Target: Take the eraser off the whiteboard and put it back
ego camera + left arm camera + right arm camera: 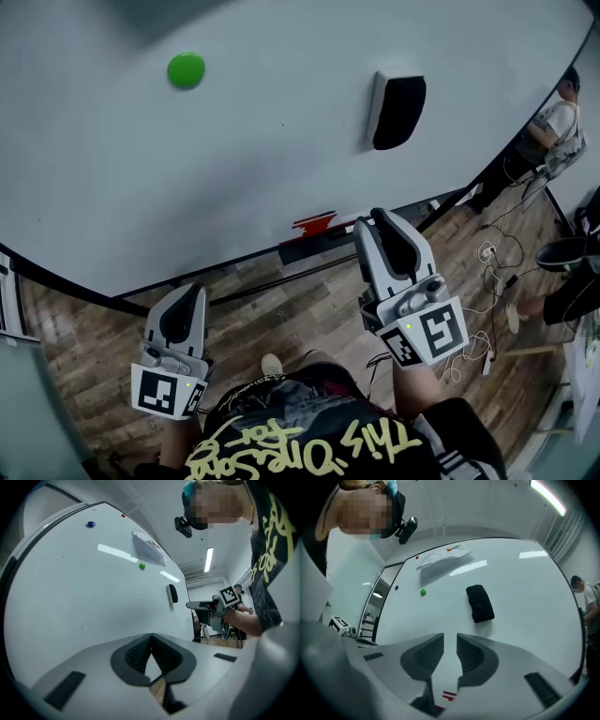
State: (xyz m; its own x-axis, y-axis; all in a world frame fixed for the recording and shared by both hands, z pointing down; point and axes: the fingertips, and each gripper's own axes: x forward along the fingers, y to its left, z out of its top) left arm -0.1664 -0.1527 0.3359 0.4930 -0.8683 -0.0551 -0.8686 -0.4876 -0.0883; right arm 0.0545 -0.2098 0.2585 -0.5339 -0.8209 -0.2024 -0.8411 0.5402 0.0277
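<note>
The black eraser (398, 111) clings to the whiteboard (234, 159), upper right of centre; it also shows as a dark block (480, 603) in the right gripper view and small (173, 593) in the left gripper view. My right gripper (384, 220) points at the board below the eraser and apart from it. Its jaws (450, 637) stand a narrow gap apart with nothing between them. My left gripper (187, 295) hangs lower left near the board's bottom edge, its pads (151, 637) meeting at the tips, empty.
A green magnet (186, 70) sits on the board left of the eraser, and a paper sheet (440, 562) is pinned higher up. A red-marked ledge (314, 225) runs under the board. Cables (487, 262) lie on the wooden floor; a person (553, 122) stands at the right.
</note>
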